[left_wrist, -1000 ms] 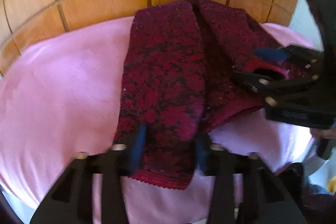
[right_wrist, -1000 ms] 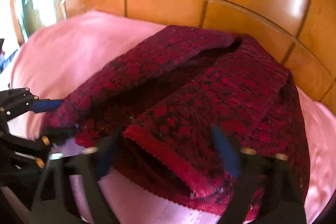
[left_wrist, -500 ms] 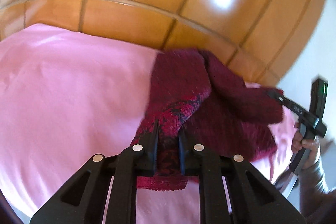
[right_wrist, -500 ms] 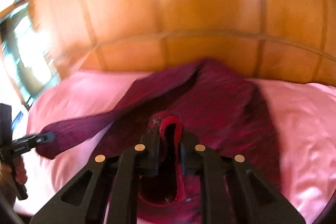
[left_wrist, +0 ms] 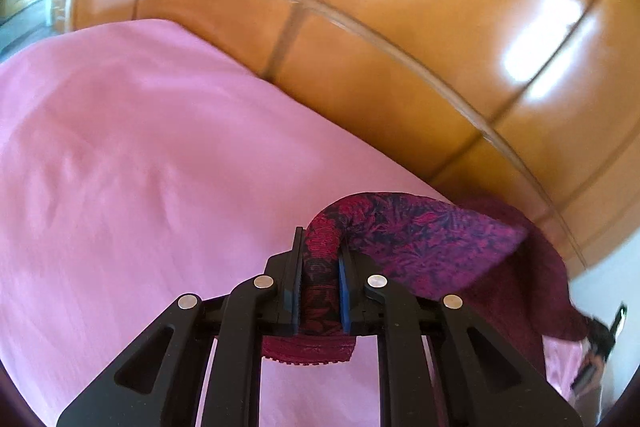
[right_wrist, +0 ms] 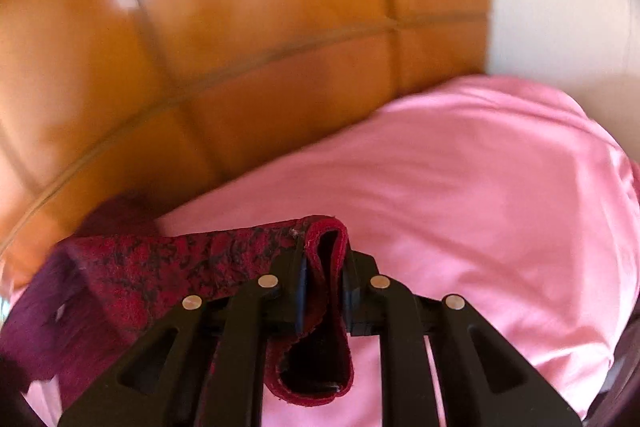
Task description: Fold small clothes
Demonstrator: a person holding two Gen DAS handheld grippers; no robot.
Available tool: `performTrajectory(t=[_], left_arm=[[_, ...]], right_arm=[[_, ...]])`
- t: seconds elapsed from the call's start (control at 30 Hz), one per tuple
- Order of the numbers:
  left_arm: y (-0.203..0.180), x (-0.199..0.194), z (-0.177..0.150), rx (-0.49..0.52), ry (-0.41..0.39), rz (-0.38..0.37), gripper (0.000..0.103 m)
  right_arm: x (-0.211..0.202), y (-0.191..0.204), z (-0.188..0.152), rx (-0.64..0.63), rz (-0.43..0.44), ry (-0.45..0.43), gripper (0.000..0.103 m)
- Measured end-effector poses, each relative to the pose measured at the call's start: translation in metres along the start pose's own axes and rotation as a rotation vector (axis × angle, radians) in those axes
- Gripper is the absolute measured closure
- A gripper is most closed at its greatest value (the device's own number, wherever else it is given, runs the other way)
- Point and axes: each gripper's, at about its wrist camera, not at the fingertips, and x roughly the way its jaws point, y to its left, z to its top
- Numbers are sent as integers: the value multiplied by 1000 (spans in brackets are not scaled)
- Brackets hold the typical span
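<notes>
A small dark red and black patterned knit garment is held up above the pink sheet. My left gripper is shut on one hem end, which bunches between its blue pads. The cloth stretches away to the right. In the right wrist view my right gripper is shut on the other hem end of the garment, folded between its pads, with the cloth stretching off to the left. The middle of the garment sags out of sight.
A pink sheet covers the bed. A glossy brown panelled headboard stands close behind it. A white wall shows at the right. The other hand and its gripper appear at the far right of the left wrist view.
Both grippers closed on the garment's hem ends a second ago. They have since lifted it and moved apart, stretching the cloth between them; both views swung toward the headboard.
</notes>
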Motion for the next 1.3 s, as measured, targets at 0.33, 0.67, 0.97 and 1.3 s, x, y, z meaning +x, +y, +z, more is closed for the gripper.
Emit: performTrajectory(t=[0.33,0.67,0.97,1.3], left_arm=[[22,41,38,-85,6,226,67],[-4,-19,-25,-17,-35,13,35],[-46,-42,-151,88,184,-302,35],[-75,-94,-185,109,89,-350,35]], right_arm=[[65,-60,11,122,-169,138,80],[3,-52,-26,80,-80,88,31],[-59,11,-147,-152,302,275,32],[-77,18,-199,-165,359,353,46]])
